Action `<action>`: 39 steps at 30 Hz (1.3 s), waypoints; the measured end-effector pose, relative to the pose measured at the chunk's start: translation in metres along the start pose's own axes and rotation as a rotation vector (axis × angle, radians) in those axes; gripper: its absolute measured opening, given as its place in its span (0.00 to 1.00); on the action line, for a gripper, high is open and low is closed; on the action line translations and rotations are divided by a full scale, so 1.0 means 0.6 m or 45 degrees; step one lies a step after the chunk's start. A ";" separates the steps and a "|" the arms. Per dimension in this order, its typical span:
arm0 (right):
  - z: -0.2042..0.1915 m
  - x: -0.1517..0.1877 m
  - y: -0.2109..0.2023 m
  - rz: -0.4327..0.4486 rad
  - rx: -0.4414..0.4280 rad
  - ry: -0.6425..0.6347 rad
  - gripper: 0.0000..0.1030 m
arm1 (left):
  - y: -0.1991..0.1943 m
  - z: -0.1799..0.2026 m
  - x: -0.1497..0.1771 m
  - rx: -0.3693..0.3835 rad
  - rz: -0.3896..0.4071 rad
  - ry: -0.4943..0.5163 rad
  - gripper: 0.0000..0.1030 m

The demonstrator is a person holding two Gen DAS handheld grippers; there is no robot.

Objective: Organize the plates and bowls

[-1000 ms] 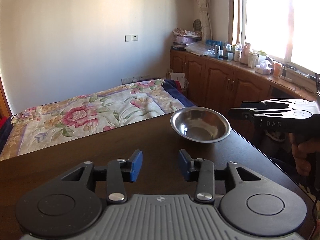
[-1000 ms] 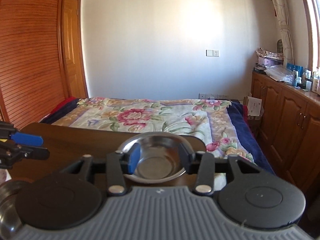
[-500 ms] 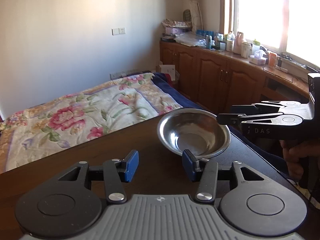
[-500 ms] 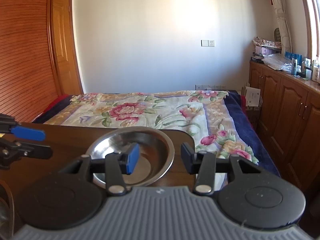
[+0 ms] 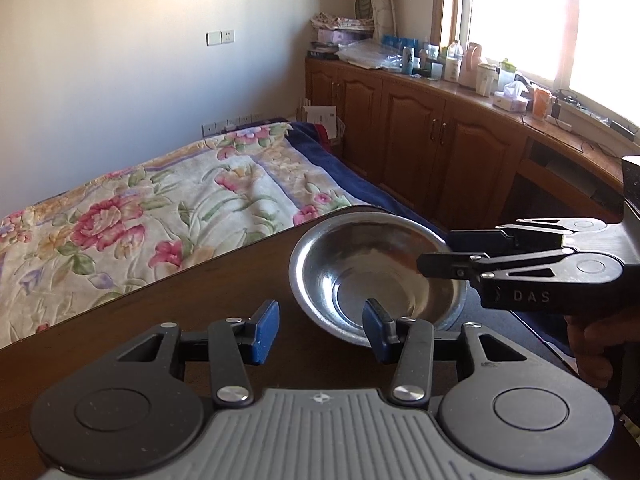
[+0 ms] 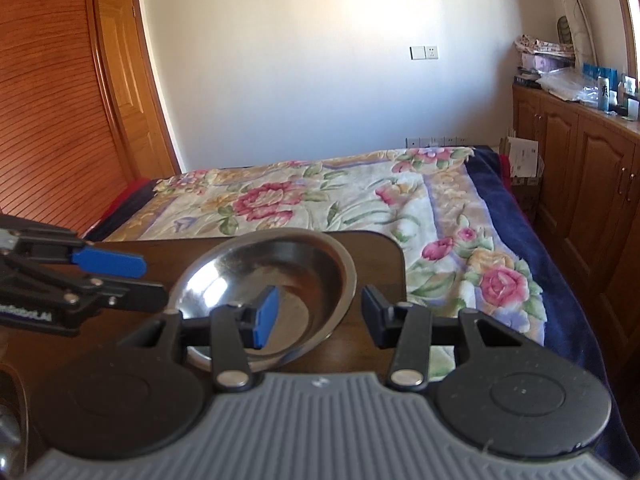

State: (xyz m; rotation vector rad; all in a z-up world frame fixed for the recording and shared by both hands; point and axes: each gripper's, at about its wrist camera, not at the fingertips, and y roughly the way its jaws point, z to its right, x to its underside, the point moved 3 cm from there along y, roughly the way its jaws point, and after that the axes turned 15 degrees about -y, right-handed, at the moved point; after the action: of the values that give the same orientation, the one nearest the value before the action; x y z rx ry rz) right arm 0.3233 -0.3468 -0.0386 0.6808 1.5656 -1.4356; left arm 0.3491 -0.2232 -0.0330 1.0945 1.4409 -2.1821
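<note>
— Seeing both grippers spread wide, mine: left gripper low centre, right gripper straddling the bowl's rim, gripping nothing.

— And the bowl?

— Centre frame, on the table's far corner; bed behind.

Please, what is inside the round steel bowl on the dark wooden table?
The round steel bowl looks empty; only reflections show on its shiny inside. In the right wrist view, the right gripper's blue pad covers part of the bottom. What lies under the bowl is hidden.
</note>
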 end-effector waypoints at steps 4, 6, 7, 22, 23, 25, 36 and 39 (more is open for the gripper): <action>-0.001 0.001 0.004 -0.010 -0.015 0.010 0.46 | 0.014 0.001 -0.003 -0.003 -0.022 -0.002 0.47; -0.001 0.001 0.005 -0.015 -0.025 0.016 0.46 | 0.021 0.000 -0.004 -0.007 -0.034 -0.003 0.47; -0.002 0.001 0.005 -0.017 -0.029 0.018 0.45 | 0.024 0.000 -0.004 -0.006 -0.041 -0.007 0.46; 0.006 0.010 0.015 -0.058 -0.067 0.102 0.22 | 0.050 -0.010 -0.012 -0.014 -0.111 -0.052 0.24; 0.007 0.010 0.015 -0.060 -0.069 0.112 0.21 | 0.048 -0.010 -0.012 -0.015 -0.107 -0.055 0.23; 0.006 0.010 0.012 -0.061 -0.067 0.118 0.19 | 0.040 -0.010 -0.014 -0.015 -0.097 -0.054 0.21; -0.008 -0.026 -0.024 -0.002 -0.047 0.088 0.19 | -0.024 -0.002 -0.032 0.011 -0.005 -0.047 0.21; -0.014 -0.033 -0.034 0.009 -0.042 0.078 0.19 | -0.045 -0.001 -0.033 0.020 0.018 -0.047 0.21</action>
State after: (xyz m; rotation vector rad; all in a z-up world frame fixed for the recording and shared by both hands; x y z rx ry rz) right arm 0.3130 -0.3392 -0.0119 0.7160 1.6295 -1.3921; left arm 0.3456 -0.2137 -0.0009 1.0602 1.3991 -2.1958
